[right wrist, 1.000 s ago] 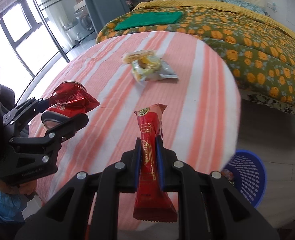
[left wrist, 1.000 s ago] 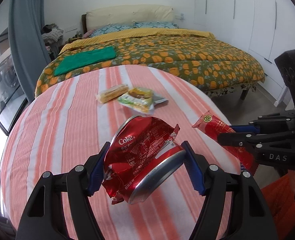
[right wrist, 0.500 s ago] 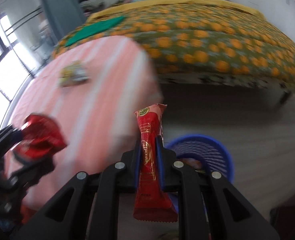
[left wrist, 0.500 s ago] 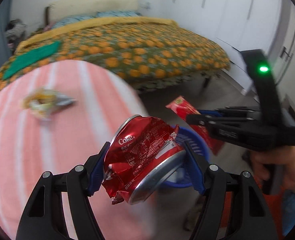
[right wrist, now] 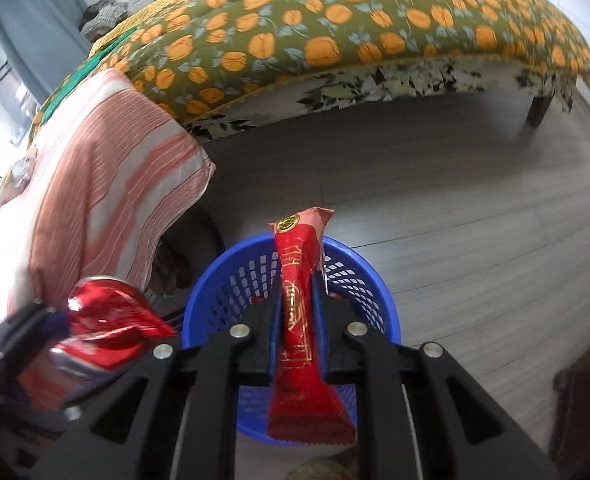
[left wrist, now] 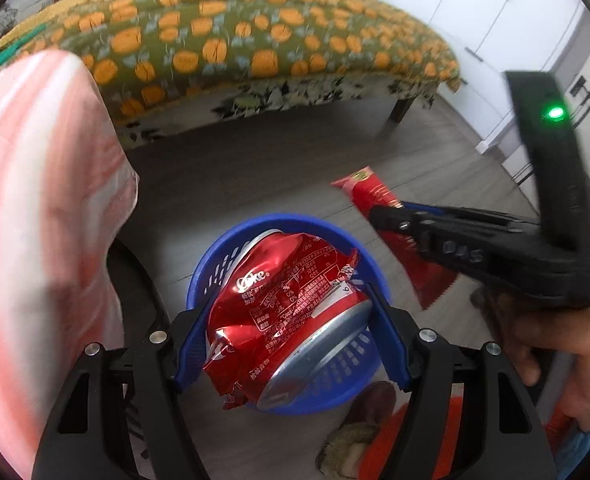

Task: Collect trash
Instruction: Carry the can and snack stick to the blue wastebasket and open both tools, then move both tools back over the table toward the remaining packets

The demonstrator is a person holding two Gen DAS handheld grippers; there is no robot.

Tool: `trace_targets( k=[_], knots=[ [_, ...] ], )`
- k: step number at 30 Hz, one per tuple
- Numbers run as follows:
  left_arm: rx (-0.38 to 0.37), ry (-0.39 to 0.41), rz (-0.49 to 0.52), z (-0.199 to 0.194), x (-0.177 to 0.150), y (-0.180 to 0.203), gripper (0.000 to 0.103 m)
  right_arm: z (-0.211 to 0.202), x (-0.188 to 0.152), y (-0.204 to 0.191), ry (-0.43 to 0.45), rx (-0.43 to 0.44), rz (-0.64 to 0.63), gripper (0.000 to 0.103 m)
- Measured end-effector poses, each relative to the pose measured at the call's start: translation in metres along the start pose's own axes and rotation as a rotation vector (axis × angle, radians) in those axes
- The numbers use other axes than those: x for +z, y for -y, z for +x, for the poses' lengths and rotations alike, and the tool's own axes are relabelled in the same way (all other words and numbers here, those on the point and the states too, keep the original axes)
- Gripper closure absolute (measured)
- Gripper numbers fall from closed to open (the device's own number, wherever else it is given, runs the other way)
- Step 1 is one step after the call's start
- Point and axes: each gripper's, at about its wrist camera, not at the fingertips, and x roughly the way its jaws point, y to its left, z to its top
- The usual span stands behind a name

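My left gripper (left wrist: 287,320) is shut on a crushed red Coke can (left wrist: 283,300) and holds it above the blue mesh trash basket (left wrist: 211,268) on the floor. My right gripper (right wrist: 297,300) is shut on a long red snack wrapper (right wrist: 299,304) and holds it upright over the same basket (right wrist: 231,276). In the left wrist view the right gripper (left wrist: 391,216) with the wrapper (left wrist: 371,192) is to the right of the basket. In the right wrist view the can (right wrist: 107,320) shows at the lower left.
The table with the pink striped cloth (left wrist: 35,200) hangs at the left, close to the basket. A bed with an orange-patterned cover (right wrist: 335,40) stands behind, with grey floor (right wrist: 455,200) between. A wrapper (right wrist: 19,168) lies on the table.
Both grippers have swung from over the table to the right and down, and now hang over the blue basket. Each still holds its item.
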Motion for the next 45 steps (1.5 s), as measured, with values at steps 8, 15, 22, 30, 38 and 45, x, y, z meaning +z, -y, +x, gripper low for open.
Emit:
trace_targets(
  k=[8,15,22,30,38,45],
  knots=[
    [0.002,-0.019,-0.05,0.039,0.011,-0.011,0.02,0.019,0.006,0.034,-0.015,0.034,0.114,0.061],
    [-0.029,0.055,-0.017,-0.001,0.012,0.001,0.013,-0.013,0.009,0.033,0.084,0.002,0.153,0.029],
    [-0.013,0.169,0.014,-0.093,-0.024,-0.01,0.008,-0.051,0.007,-0.015,0.229,-0.072,0.06,0.023],
    [0.142,0.258,-0.044,-0.17,-0.079,-0.081,0.007,-0.073,-0.018,-0.114,0.371,-0.048,-0.146,0.021],
    [0.343,0.238,-0.198,-0.203,-0.12,-0.189,0.007,-0.069,-0.065,-0.229,0.355,0.057,-0.367,0.021],
    [0.445,0.203,-0.234,-0.226,-0.126,-0.262,0.007,-0.047,-0.081,-0.3,0.253,0.145,-0.442,0.02]
  ],
)
